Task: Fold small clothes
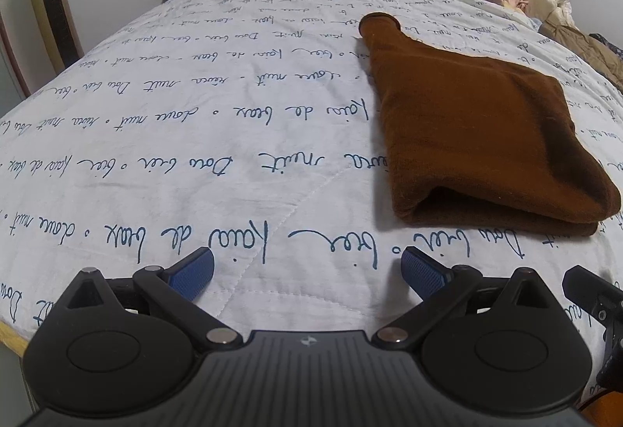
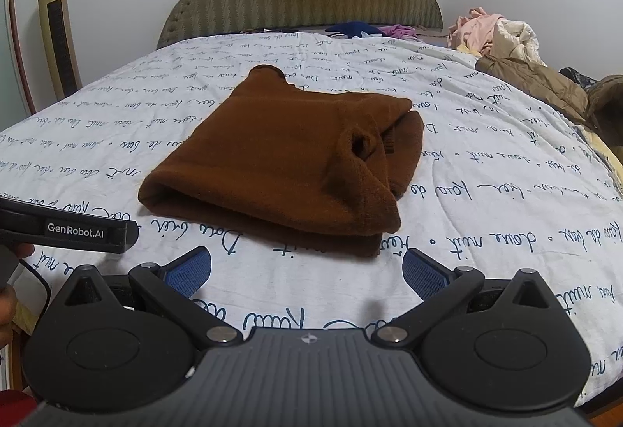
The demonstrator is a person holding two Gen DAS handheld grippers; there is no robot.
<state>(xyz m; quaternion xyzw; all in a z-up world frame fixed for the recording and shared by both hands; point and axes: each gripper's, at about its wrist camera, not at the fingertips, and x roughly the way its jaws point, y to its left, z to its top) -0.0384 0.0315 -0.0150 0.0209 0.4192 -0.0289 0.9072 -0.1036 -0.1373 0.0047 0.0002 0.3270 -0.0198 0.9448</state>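
While both claws, left claw and right claw, gape empty, the brown garment lies just ahead.

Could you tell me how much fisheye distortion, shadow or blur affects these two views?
Left wrist view: the printed quilt bulges strongly and the frame corners go dark; the brown garment stays sharp. Right wrist view: same bulge, a soft shadow under the garment's near fold, and the clothes pile slightly soft.
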